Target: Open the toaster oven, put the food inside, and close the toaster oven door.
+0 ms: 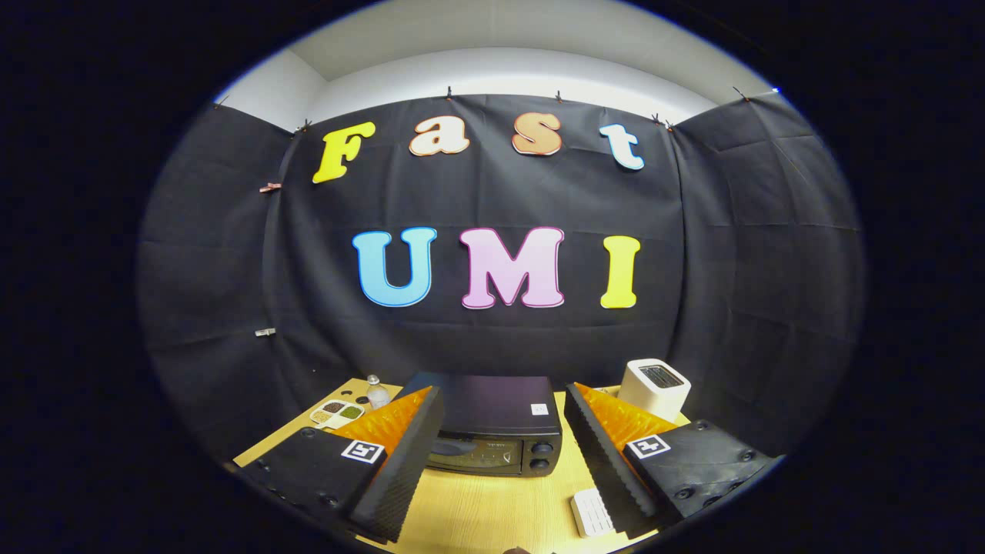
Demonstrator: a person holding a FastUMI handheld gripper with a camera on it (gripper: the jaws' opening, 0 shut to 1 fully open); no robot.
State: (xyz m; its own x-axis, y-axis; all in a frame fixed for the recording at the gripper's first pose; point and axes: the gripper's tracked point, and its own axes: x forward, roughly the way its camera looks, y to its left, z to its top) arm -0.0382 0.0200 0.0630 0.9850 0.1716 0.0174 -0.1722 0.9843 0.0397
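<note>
**A staged kitchen corner inside a recording booth**

This is a booth set up for recording, not a real home. Black cloth [731,254] hangs on three sides, pinned along its top edge with small clips, and a plain white wall and ceiling show above it. In front stands a light wooden table [492,508] dressed like a kitchen counter: a black toaster oven [492,431] with its door shut, a white pop-up toaster [654,387] behind it, a divided dish [337,413] of grains or seeds, and a small bottle [377,392] beside that dish.
</note>
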